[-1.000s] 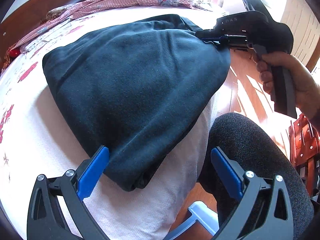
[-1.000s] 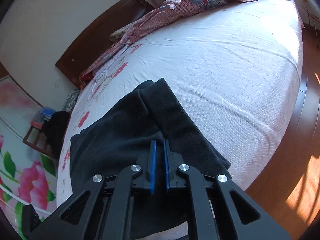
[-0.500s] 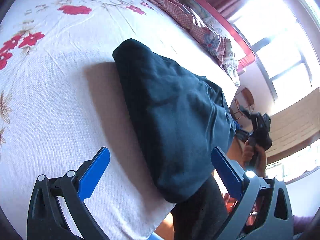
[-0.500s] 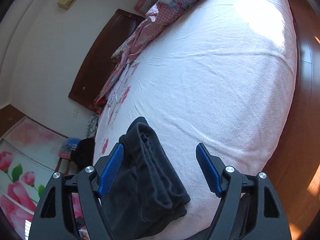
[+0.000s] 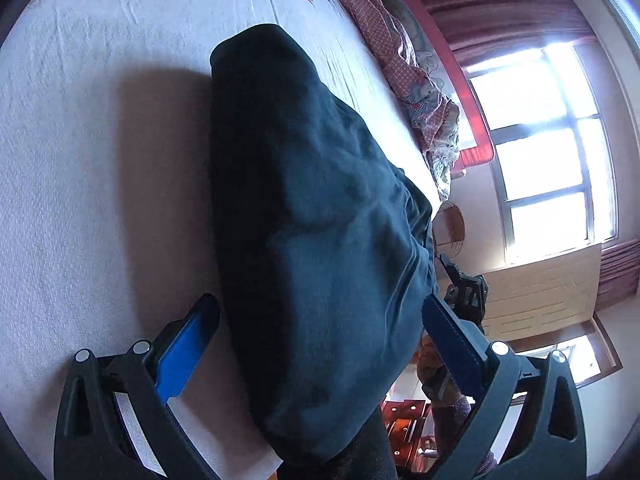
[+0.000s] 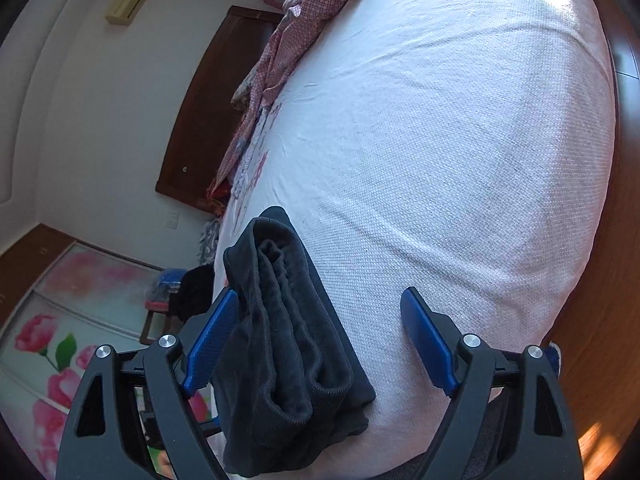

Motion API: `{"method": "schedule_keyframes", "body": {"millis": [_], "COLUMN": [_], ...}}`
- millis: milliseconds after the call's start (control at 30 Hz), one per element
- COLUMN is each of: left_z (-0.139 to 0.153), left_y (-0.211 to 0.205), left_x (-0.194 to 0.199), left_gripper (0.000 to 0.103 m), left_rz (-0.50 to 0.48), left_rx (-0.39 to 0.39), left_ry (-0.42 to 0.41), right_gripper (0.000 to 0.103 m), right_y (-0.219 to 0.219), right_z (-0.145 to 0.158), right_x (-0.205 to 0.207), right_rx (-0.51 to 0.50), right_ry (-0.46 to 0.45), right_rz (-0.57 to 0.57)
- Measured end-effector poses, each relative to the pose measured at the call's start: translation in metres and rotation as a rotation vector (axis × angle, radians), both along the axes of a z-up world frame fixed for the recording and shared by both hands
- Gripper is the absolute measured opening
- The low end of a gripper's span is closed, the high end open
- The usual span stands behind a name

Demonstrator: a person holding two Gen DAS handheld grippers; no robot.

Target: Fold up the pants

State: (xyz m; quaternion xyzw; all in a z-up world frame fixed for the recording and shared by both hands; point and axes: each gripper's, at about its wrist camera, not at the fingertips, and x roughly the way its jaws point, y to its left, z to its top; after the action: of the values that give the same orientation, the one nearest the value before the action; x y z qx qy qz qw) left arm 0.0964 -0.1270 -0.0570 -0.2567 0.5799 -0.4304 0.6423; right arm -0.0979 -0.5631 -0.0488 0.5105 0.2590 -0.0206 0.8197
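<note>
The right gripper (image 6: 320, 344), which was pinching the pants (image 5: 320, 216) a second ago, is now standing spread wide, its blue pads clear of the cloth on both sides. The left gripper (image 5: 316, 344) is likewise hanging spread above the bundle, gripping nothing. The pants are lying as a thick, dark, layered stack near the edge of the bed (image 6: 460, 140), released and resting on the white sheet. With both grippers let go and the stack holding its shape, the fold is looking essentially finished, perhaps needing only a tidy press. No brand, label or readable writing is showing in either view at this moment.
</note>
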Motion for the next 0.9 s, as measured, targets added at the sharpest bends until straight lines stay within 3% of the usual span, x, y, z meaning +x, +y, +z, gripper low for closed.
{"method": "schedule_keyframes", "body": {"millis": [200, 267, 400, 533, 600, 633, 700, 733, 833, 867, 900], "left_z": [-0.010, -0.008, 0.000, -0.001, -0.001, -0.002, -0.008, -0.015, -0.028, -0.027, -0.025], "left_y": [0.003, -0.004, -0.023, -0.027, -0.031, -0.030, -0.027, -0.023, -0.016, -0.018, -0.018], "left_x": [0.007, 0.007, -0.001, 0.007, 0.011, 0.012, 0.020, 0.023, 0.028, 0.028, 0.028], "left_gripper": [0.101, 0.101, 0.101, 0.099, 0.092, 0.082, 0.063, 0.033, 0.024, 0.022, 0.021], "left_rz": [0.073, 0.081, -0.008, -0.066, -0.086, -0.088, -0.066, -0.055, -0.021, -0.020, -0.015], "left_rx": [-0.009, 0.037, 0.090, 0.047, 0.063, 0.068, 0.067, 0.052, -0.017, -0.027, -0.053], "left_ry": [0.065, 0.050, -0.028, 0.050, 0.053, 0.061, 0.105, 0.148, 0.238, 0.237, 0.249], "right_gripper": [0.083, 0.083, 0.085, 0.085, 0.088, 0.093, 0.094, 0.094, 0.090, 0.085, 0.072], "right_y": [-0.007, -0.009, -0.006, 0.010, 0.014, 0.017, 0.023, 0.026, 0.042, 0.049, 0.054], "right_z": [-0.008, -0.008, -0.007, -0.013, -0.017, -0.021, -0.023, -0.022, -0.012, -0.008, -0.006], "right_x": [-0.009, -0.012, -0.006, -0.006, -0.010, -0.009, -0.009, -0.009, -0.006, -0.006, -0.008], "right_rx": [0.061, 0.059, 0.103, 0.114, 0.141, 0.177, 0.166, 0.137, 0.037, -0.016, -0.042], "right_ry": [-0.041, -0.034, -0.030, -0.010, -0.031, -0.044, -0.053, -0.052, -0.002, 0.033, 0.052], "right_rz": [0.002, 0.013, 0.085, 0.158, 0.177, 0.189, 0.195, 0.196, 0.240, 0.249, 0.248]}}
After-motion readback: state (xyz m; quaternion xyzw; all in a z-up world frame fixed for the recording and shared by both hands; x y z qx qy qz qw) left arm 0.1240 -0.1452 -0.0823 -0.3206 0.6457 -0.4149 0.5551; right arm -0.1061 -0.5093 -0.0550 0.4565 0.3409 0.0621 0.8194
